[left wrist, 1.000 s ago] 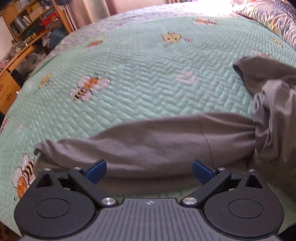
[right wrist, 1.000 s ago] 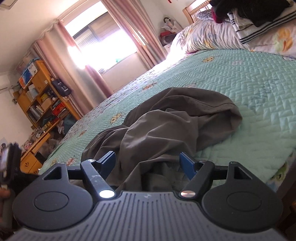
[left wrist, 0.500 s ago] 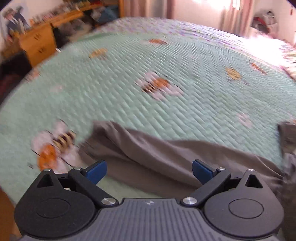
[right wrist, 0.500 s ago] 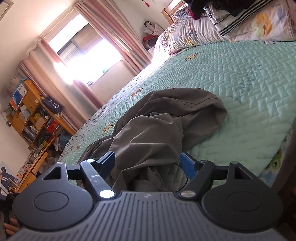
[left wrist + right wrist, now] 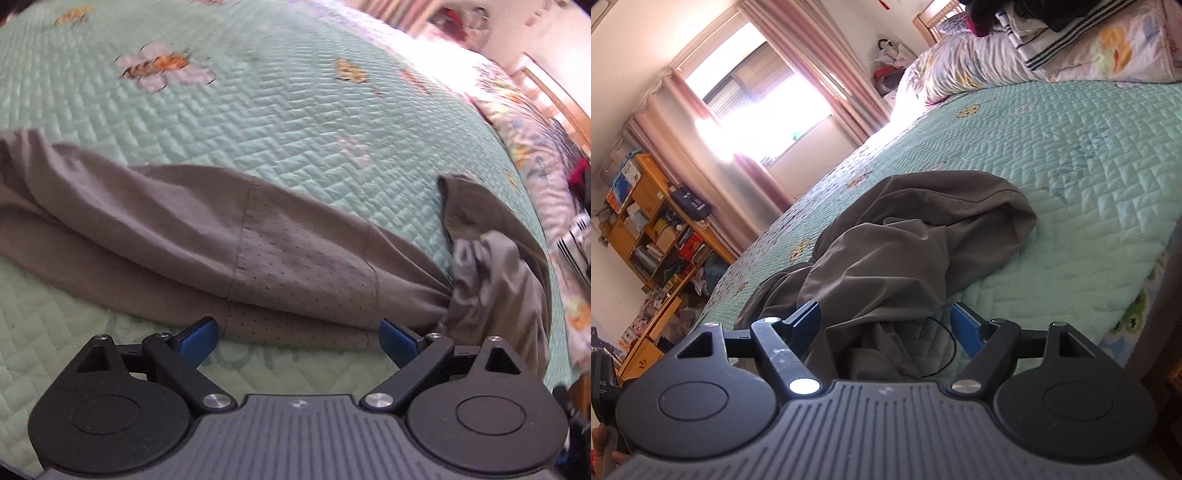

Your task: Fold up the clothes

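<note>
Grey garment (image 5: 295, 251) lies crumpled w/ one long part stretched across the green quilt (image 5: 295, 122), left gripper (image 5: 297, 338) spread wide just above its near edge, right gripper (image 5: 886, 325) also spread, cloth (image 5: 905, 258) betw. jaws, not pinched.

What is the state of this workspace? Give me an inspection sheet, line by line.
Surface: green quilted bedspread with bee prints.
Job's things: grey garment, unfolded, one leg stretched out, the rest bunched.
Clutter: pillows and striped folded clothes at the bed's head.
Grippers: left gripper open at the garment's edge; right gripper open over the bunched end.
Cables: thin black loop, maybe a drawstring.
Surroundings: wooden shelves, pink curtains, bright window.
</note>
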{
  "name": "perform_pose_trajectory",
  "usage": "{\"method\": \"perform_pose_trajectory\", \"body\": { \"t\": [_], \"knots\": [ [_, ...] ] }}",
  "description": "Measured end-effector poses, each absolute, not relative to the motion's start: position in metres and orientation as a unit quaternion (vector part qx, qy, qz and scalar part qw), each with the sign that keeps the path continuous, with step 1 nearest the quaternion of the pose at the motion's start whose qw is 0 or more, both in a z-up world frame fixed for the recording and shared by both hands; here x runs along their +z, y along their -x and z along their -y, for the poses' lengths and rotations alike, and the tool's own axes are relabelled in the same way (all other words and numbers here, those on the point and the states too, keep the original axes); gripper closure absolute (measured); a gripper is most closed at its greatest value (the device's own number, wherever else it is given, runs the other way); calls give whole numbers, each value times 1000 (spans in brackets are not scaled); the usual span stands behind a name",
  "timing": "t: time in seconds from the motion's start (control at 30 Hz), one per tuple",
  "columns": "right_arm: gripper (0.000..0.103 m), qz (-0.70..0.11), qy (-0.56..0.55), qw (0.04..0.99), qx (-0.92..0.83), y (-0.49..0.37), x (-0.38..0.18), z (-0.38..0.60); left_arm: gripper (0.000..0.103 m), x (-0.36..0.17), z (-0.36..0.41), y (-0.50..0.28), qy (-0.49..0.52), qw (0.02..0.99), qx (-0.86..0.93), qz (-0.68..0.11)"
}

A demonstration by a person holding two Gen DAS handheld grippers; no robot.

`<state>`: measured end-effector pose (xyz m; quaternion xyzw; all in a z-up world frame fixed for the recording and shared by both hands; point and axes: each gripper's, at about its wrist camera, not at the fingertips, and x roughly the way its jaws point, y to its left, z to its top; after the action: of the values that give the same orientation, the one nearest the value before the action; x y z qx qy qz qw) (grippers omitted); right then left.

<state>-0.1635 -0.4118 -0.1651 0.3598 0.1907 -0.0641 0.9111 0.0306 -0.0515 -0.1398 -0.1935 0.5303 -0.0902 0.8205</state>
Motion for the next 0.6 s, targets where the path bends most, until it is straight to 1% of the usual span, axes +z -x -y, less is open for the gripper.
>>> {"method": "perform_pose_trajectory", "body": {
  "t": [0.13,0.17,0.23,0.27,0.3,0.37,0.47,0.57,0.6],
  "knots": [
    [25,-197,-355,912,-59,162,-166,408,8,-147,49,-43,229,809,-73,-537],
    [25,-199,-351,913,-58,161,-167,407,10,-146,51,-45,228,812,-69,-534],
    [25,-202,-348,914,-57,161,-167,405,27,-142,55,-49,217,824,-60,-520],
    [25,-203,-348,914,-57,160,-167,405,58,-138,59,-50,202,835,-65,-507],
    [25,-204,-347,914,-57,160,-167,404,99,-136,64,-53,188,841,-79,-501],
    [25,-205,-343,915,-58,159,-167,403,101,-133,72,-57,167,845,-88,-500],
    [25,-205,-322,923,-60,159,-164,398,102,-122,90,-52,98,873,-81,-470],
    [25,-203,-287,934,-60,160,-159,391,102,-86,97,-34,48,913,-80,-396],
    [25,-202,-278,937,-60,160,-157,389,102,-65,92,-28,56,924,-84,-368]
  ]
}}
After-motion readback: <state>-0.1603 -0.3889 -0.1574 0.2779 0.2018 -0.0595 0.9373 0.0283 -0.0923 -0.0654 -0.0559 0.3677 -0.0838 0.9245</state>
